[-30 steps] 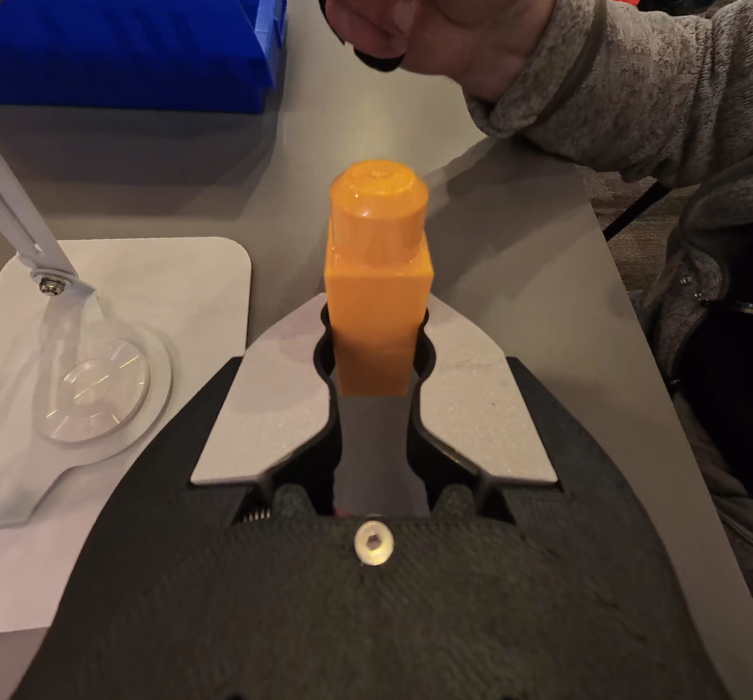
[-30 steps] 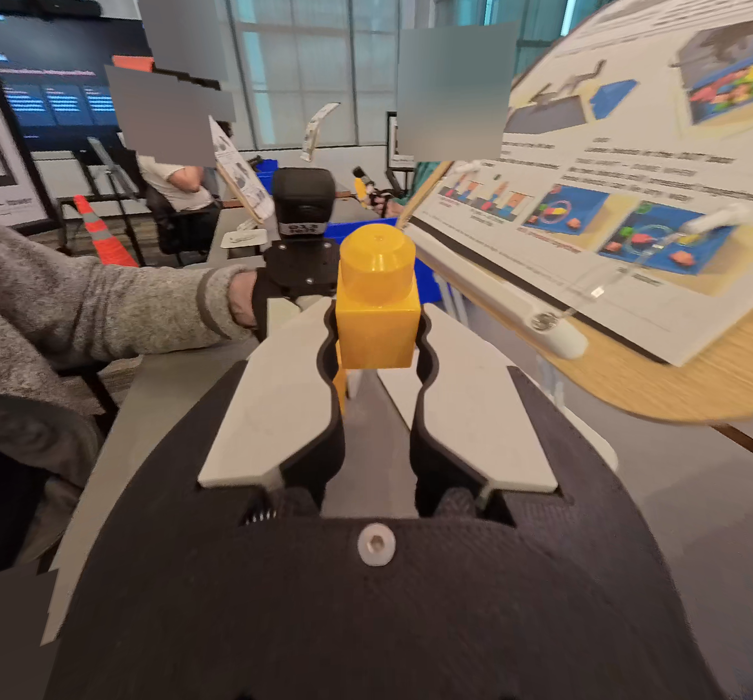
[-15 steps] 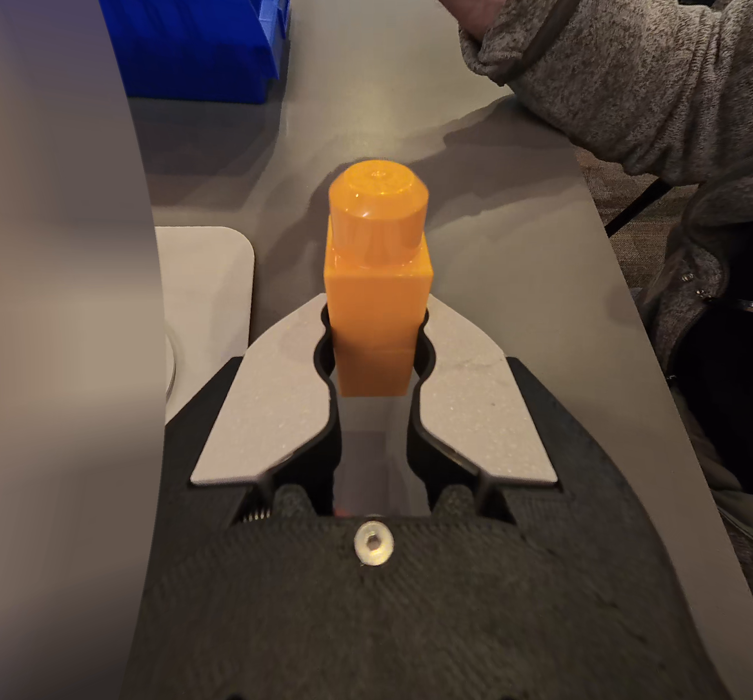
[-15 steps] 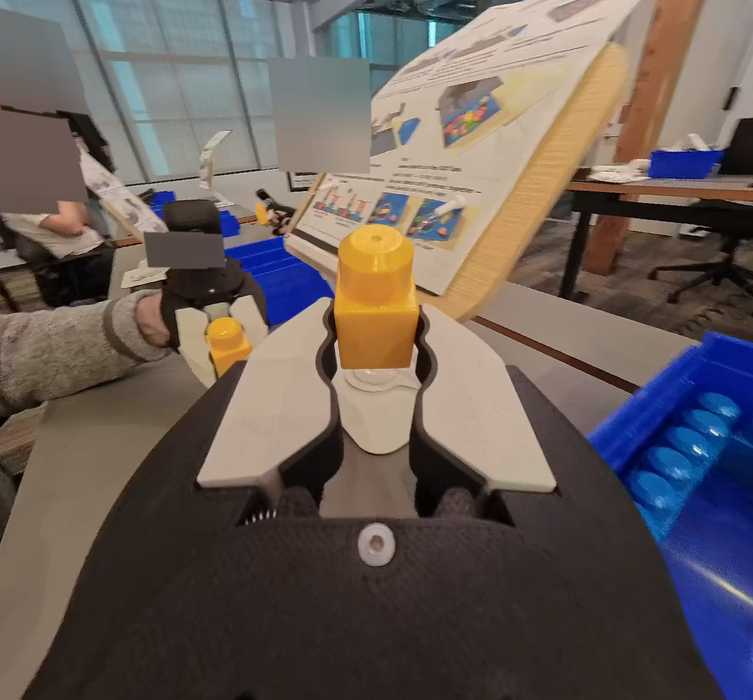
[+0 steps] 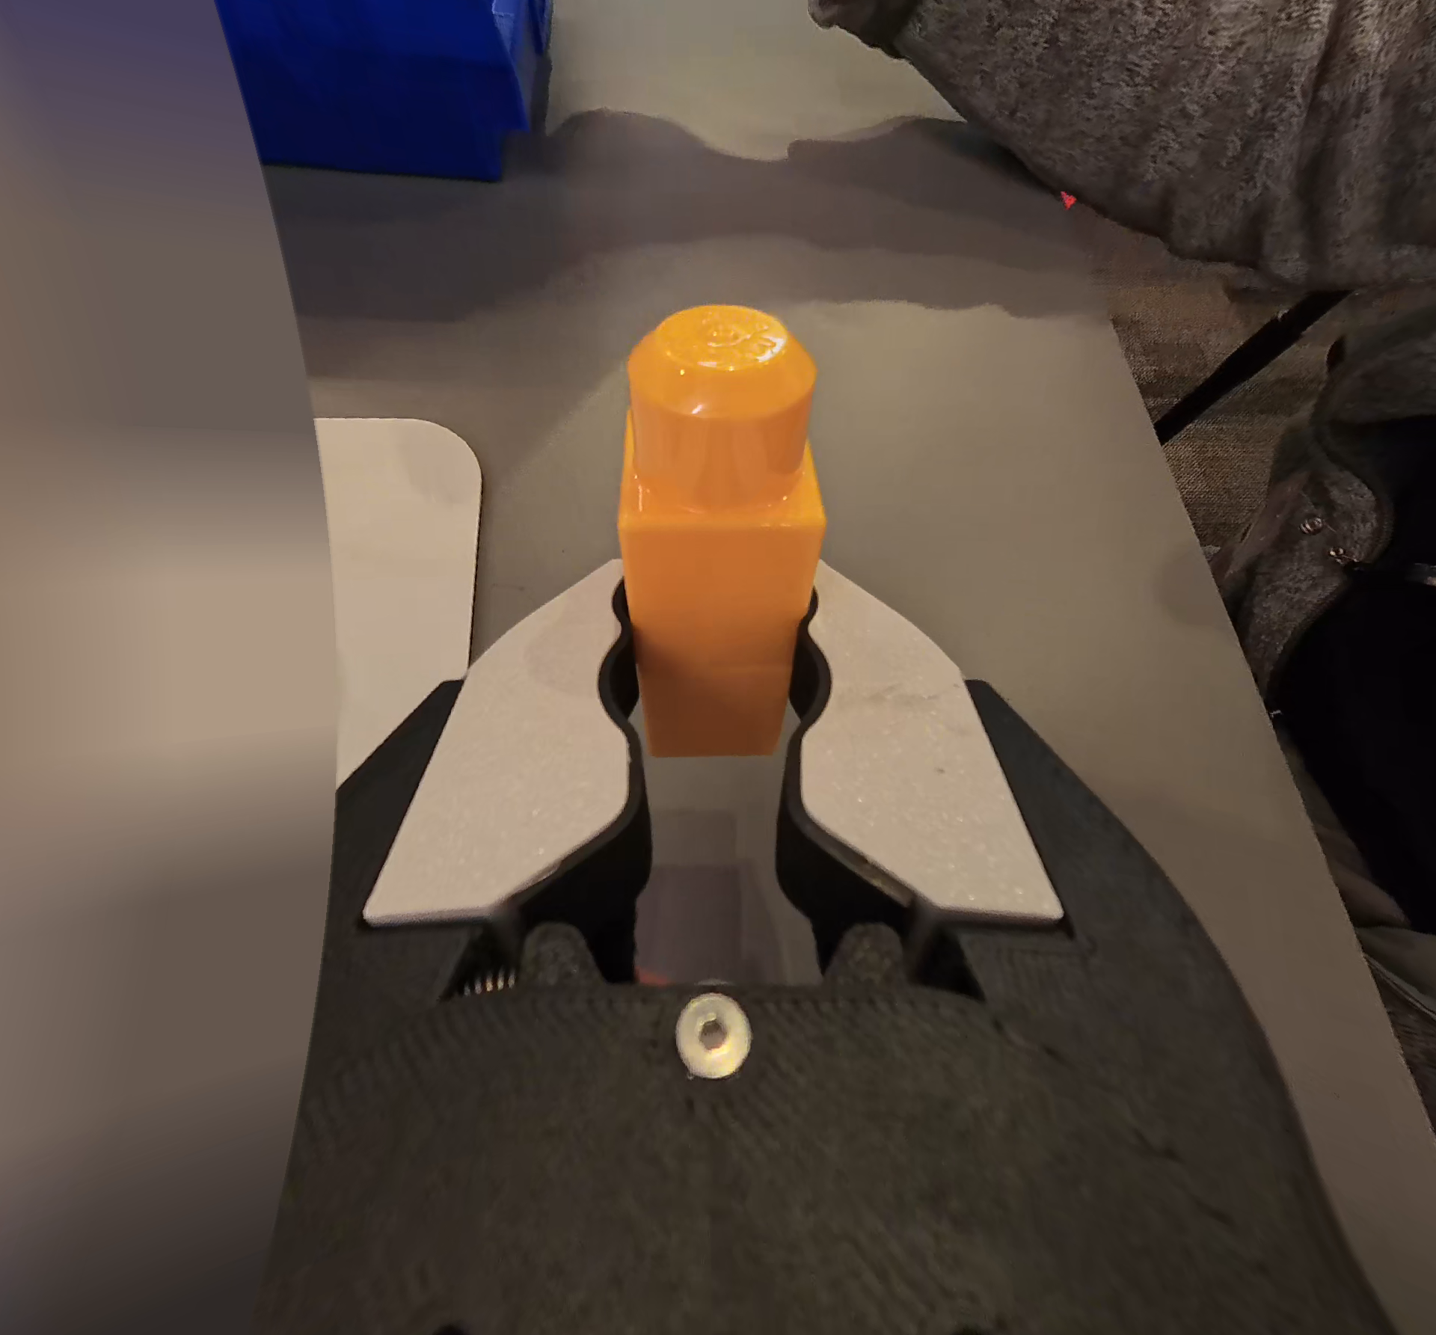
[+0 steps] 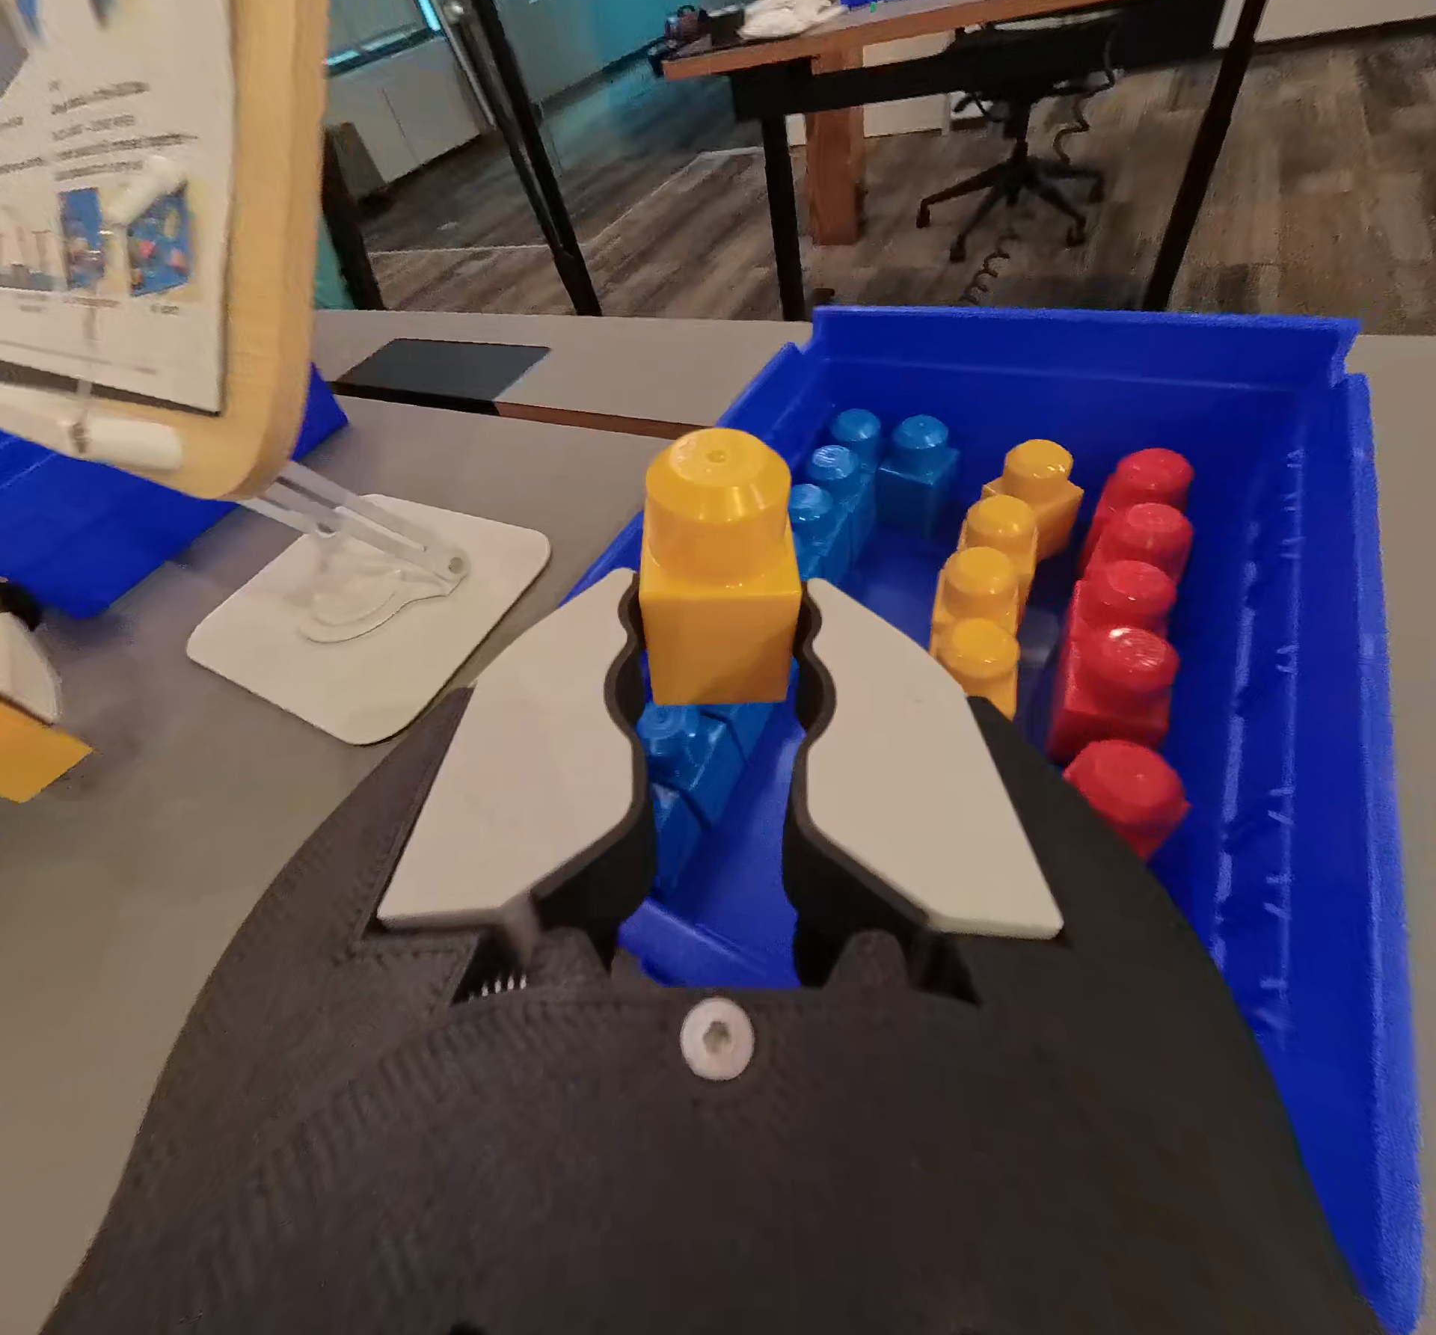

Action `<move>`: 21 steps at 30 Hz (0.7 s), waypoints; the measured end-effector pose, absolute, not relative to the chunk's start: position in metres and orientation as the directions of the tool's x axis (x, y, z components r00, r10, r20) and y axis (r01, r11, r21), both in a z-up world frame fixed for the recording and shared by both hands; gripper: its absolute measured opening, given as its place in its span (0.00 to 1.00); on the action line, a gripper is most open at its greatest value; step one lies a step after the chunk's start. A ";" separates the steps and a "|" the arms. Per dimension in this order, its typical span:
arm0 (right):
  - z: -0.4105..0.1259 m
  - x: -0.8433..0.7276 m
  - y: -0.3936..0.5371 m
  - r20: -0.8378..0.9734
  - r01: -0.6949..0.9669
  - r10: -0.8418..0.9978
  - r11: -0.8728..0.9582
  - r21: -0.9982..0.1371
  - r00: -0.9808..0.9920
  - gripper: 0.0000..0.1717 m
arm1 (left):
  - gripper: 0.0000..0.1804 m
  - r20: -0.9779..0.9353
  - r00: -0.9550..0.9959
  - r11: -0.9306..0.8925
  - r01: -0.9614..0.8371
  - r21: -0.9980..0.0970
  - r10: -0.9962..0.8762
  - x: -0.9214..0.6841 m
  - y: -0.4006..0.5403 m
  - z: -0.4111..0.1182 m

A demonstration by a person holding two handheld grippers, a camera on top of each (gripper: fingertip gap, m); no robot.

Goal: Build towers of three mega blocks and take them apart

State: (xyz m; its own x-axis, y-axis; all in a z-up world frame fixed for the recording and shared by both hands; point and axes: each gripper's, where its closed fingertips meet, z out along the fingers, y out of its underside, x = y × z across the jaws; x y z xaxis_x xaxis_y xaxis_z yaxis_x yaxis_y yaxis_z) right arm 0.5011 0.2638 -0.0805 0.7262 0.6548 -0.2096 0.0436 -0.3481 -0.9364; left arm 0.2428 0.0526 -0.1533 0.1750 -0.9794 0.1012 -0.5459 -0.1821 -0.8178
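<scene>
Nearest in the left wrist view, the left gripper (image 5: 719, 664) had both pads pressed on an orange stack (image 5: 719, 583) that looked like two joined blocks, held upright above the grey table (image 5: 971, 598). A broad blurred surface (image 5: 132, 598) filled that view's left side and hid most of the white stand base (image 5: 396, 583). Farther off stood a blue bin (image 5: 373, 31), with a grey fleece sleeve (image 5: 1127, 78) crossing the upper right.

In the right wrist view, the right gripper (image 6: 719, 664) clamped a single yellow block (image 6: 719, 598), pads tight on its sides, above the near end of a second blue bin (image 6: 1313, 676). Only this view looked into that bin: blue blocks (image 6: 870, 482), yellow blocks (image 6: 995, 583) and red blocks (image 6: 1127, 614) lay in rows. To the left stood the white stand base with its clear arm (image 6: 365, 521) and a wood-edged instruction board (image 6: 272, 210); beyond were a desk (image 6: 971, 31) and an office chair (image 6: 1018, 155).

A second earlier the right gripper faced the left one and a room with windows; it had since swung round over the bin. The left view had shifted little, though the blurred surface now covered the stand. Both grips were unchanged.
</scene>
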 end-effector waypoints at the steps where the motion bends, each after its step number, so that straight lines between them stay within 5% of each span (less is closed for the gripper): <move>1: -0.083 0.504 0.269 -0.203 0.058 0.640 -0.362 -0.931 0.741 0.21 | 0.20 0.102 0.176 -0.184 -0.546 -0.817 -0.979 0.243 0.053 -0.154; 21: -0.201 0.501 0.320 -0.041 0.470 0.579 -0.700 -0.538 0.815 0.22 | 0.20 0.128 0.184 -0.210 -0.552 -0.807 -0.975 0.238 0.058 -0.163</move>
